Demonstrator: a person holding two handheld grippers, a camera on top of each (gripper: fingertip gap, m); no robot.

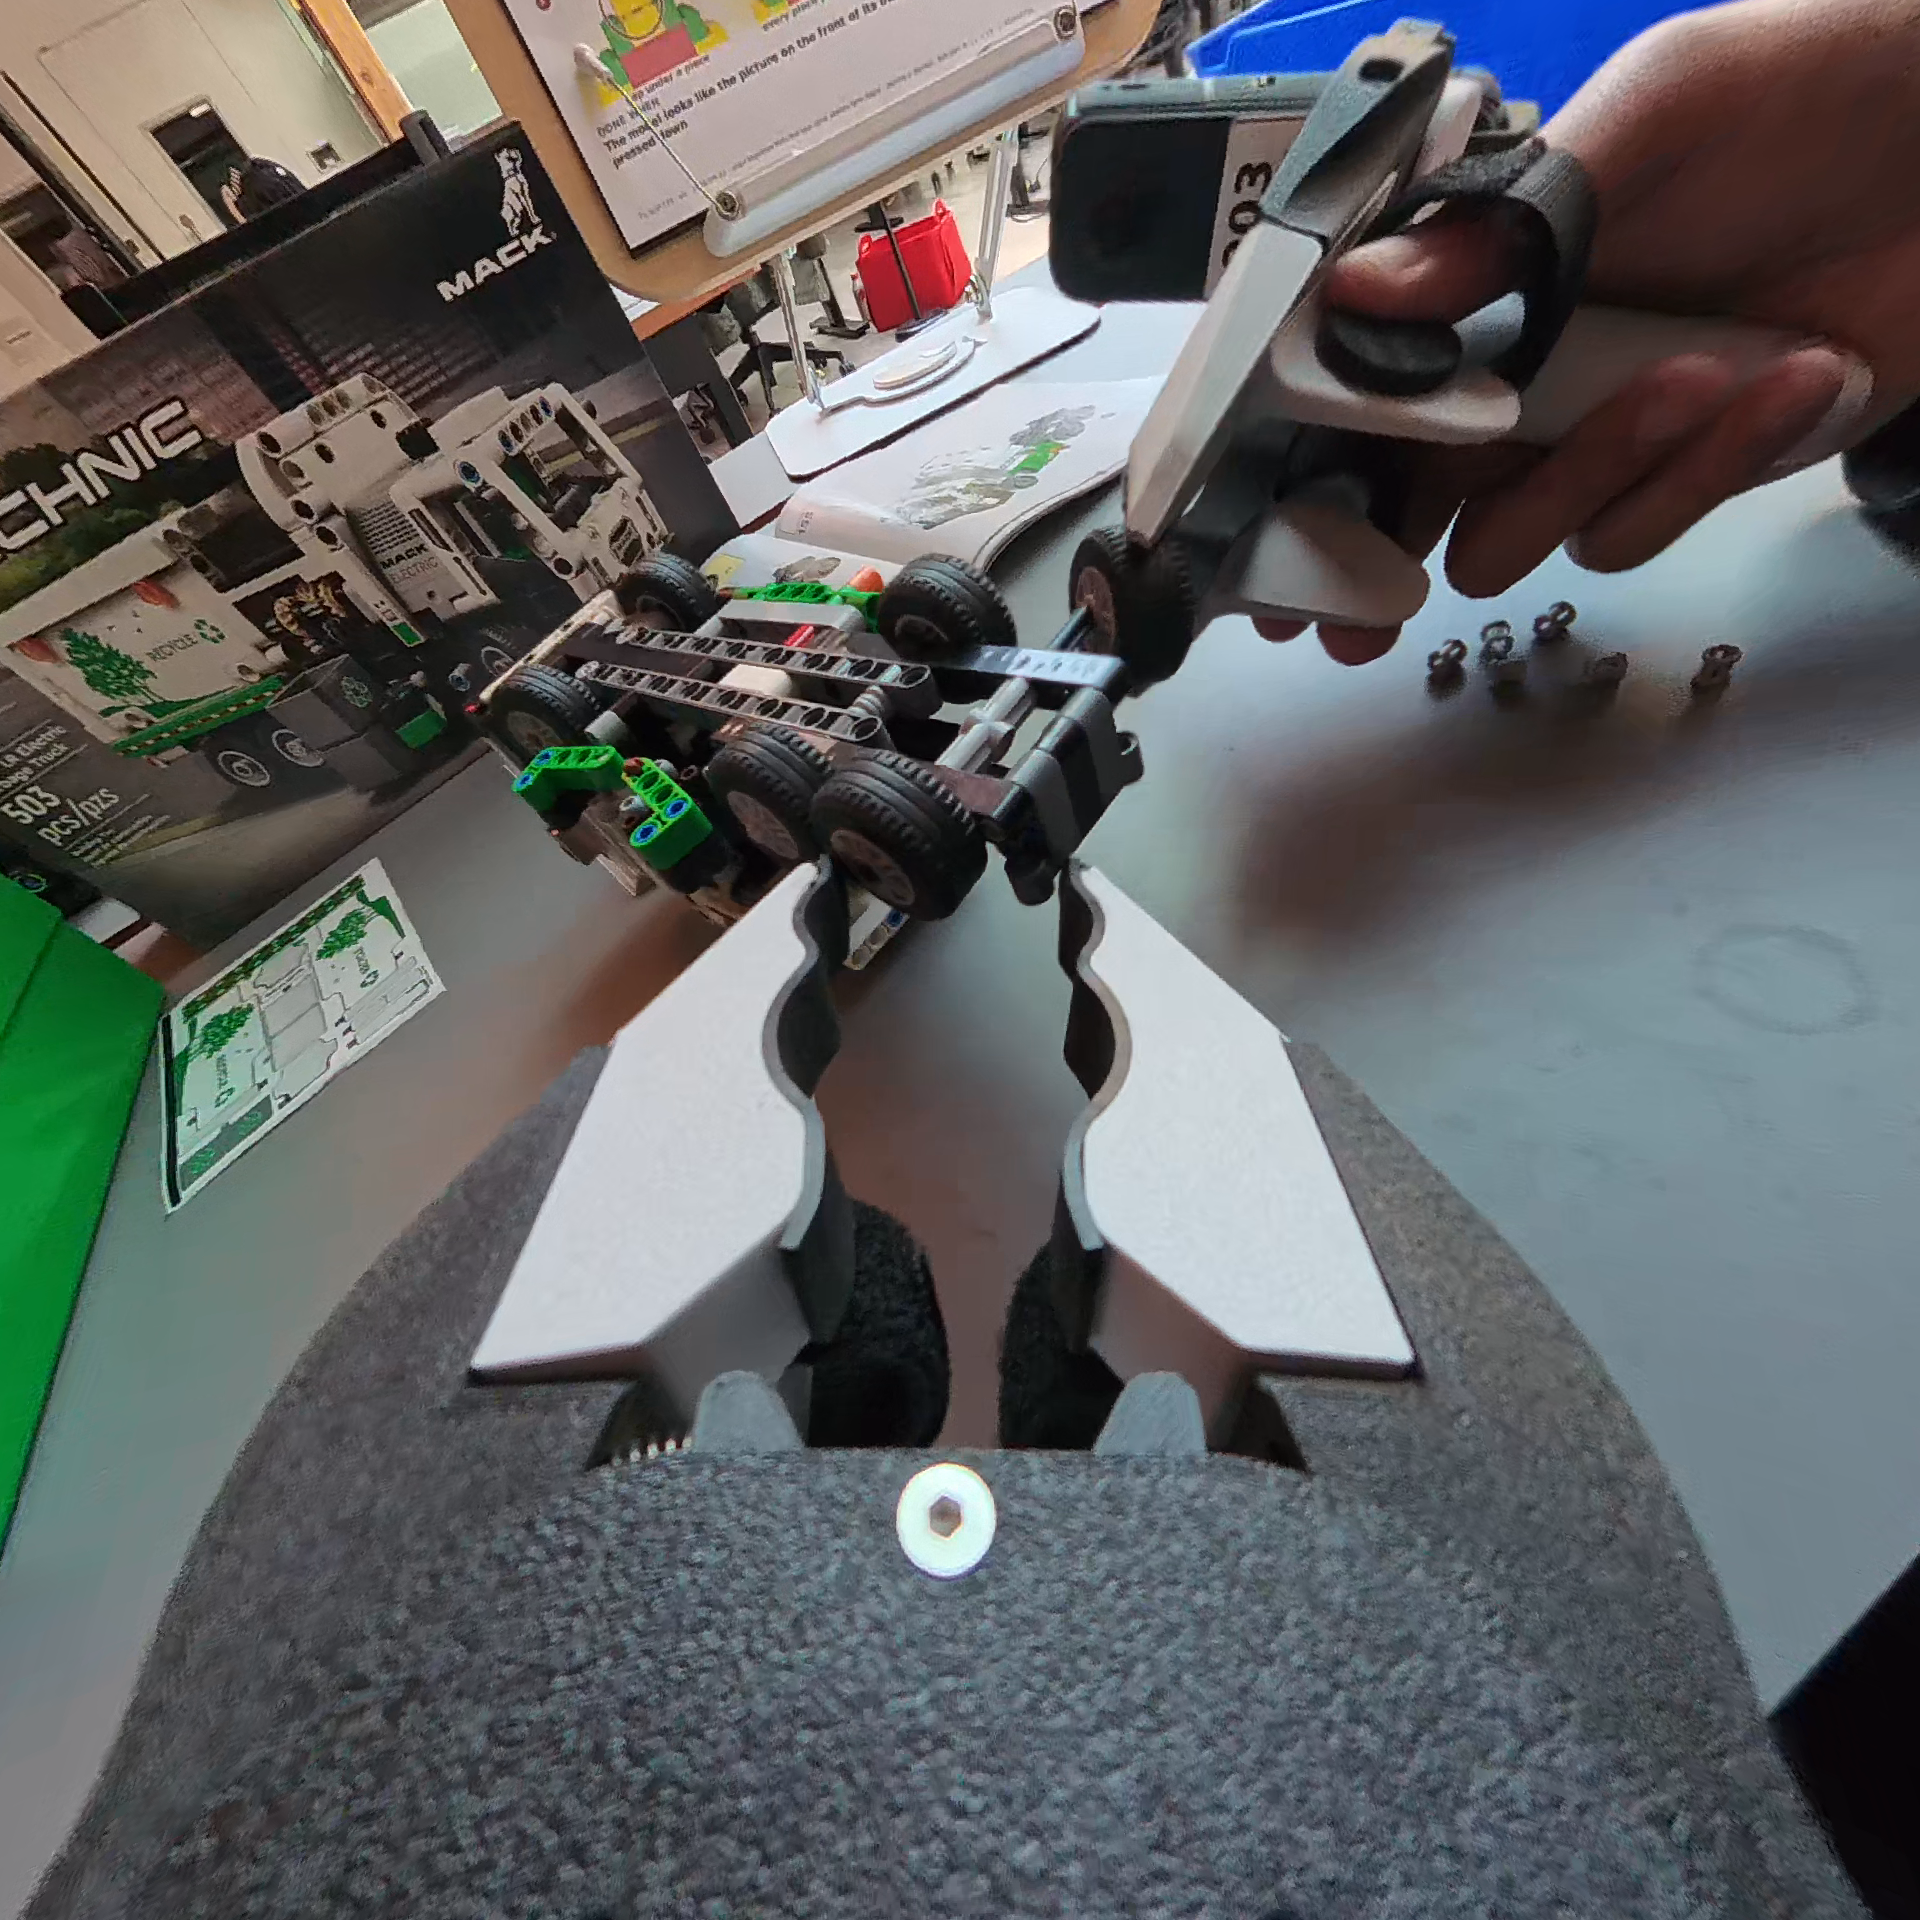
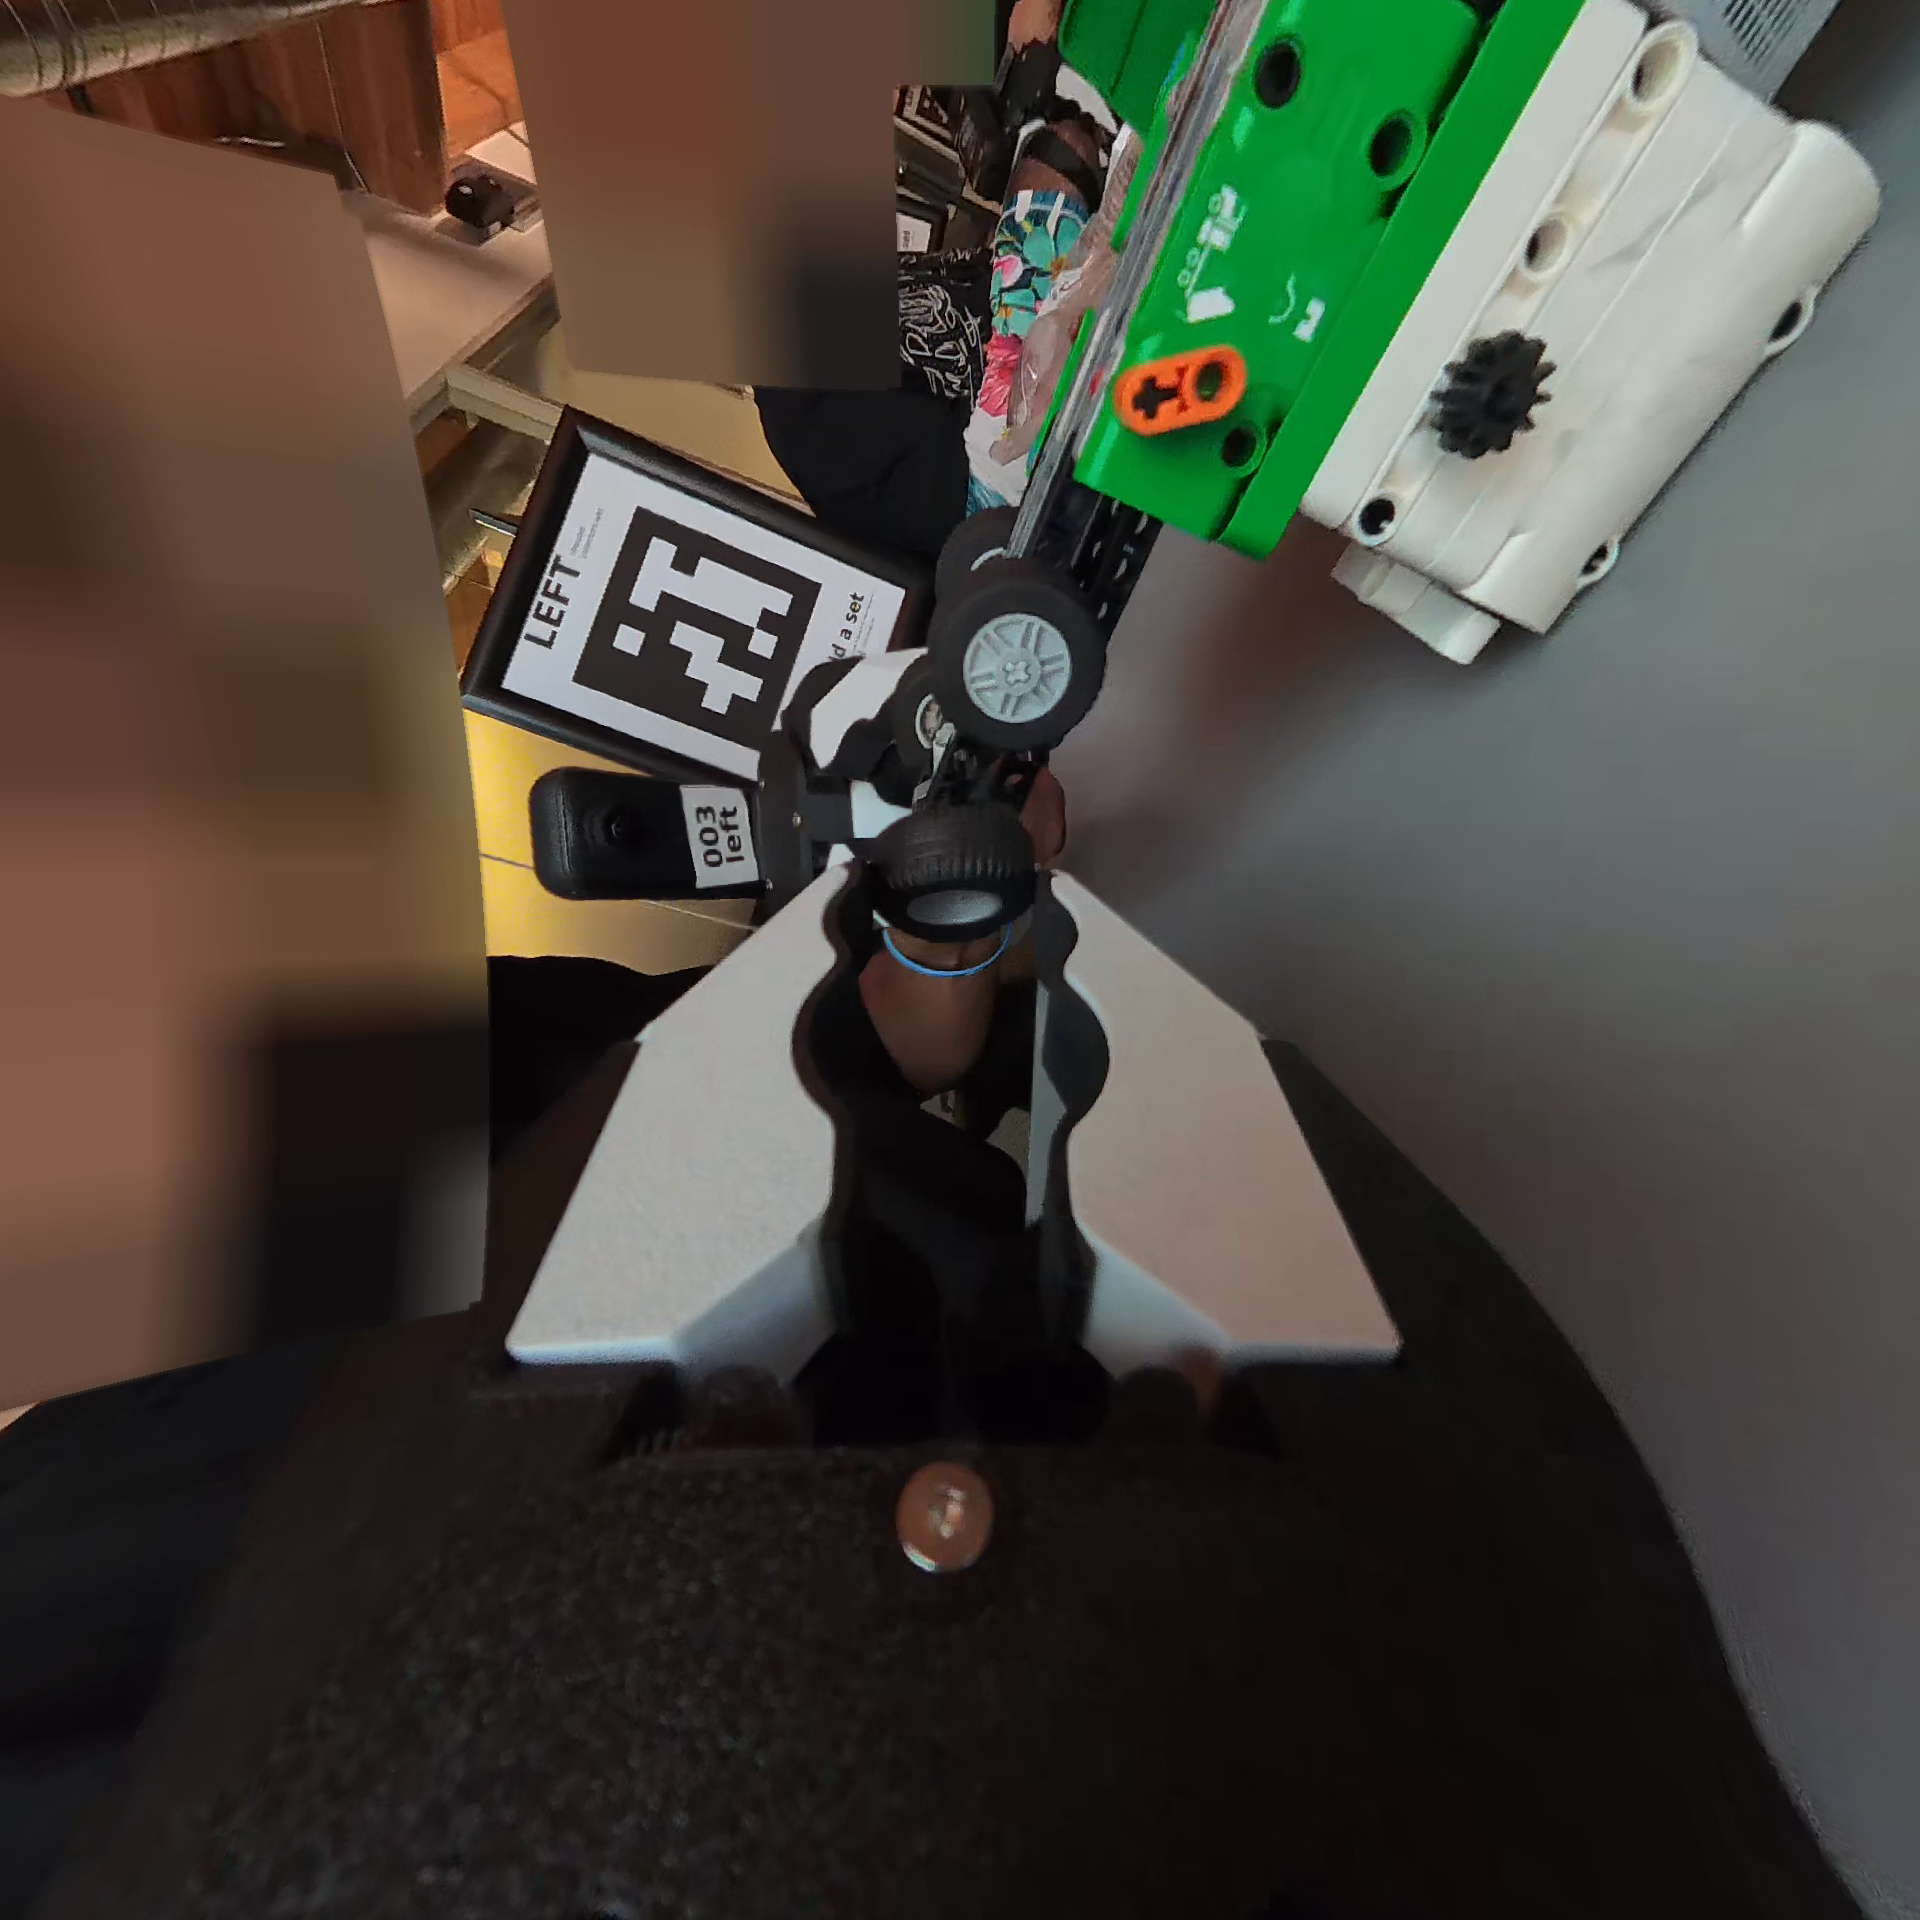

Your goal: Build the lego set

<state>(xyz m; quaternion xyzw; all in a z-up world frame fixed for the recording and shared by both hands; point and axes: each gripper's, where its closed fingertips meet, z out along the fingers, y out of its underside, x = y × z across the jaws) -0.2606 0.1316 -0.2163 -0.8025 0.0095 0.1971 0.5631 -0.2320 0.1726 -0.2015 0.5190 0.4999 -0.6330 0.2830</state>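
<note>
The lego truck chassis (image 1: 790, 675) lies wheels-up on the grey table, with green and black beams and several black wheels. My left gripper (image 1: 940, 894) grips its near end, jaws held apart by a white beam and a black connector. My right gripper (image 1: 1174, 582) is shut on a loose black wheel (image 1: 1132, 613) and holds it against the axle at the chassis's far end. In the right wrist view the wheel (image 2: 951, 883) sits between my right gripper's (image 2: 945, 894) tips. The truck's green and white body (image 2: 1278, 260) runs to the upper right. The left gripper (image 2: 862, 727) shows beyond.
The set's box (image 1: 260, 540) stands at the left, with a sticker sheet (image 1: 291, 1029) in front of it. An open instruction booklet (image 1: 987, 488) lies behind the truck. Several small grey connectors (image 1: 1558, 655) lie at the right. A green bin (image 1: 52, 1091) is at the left edge. The tips of one gripper are about 6 centimetres away from the tips of the other.
</note>
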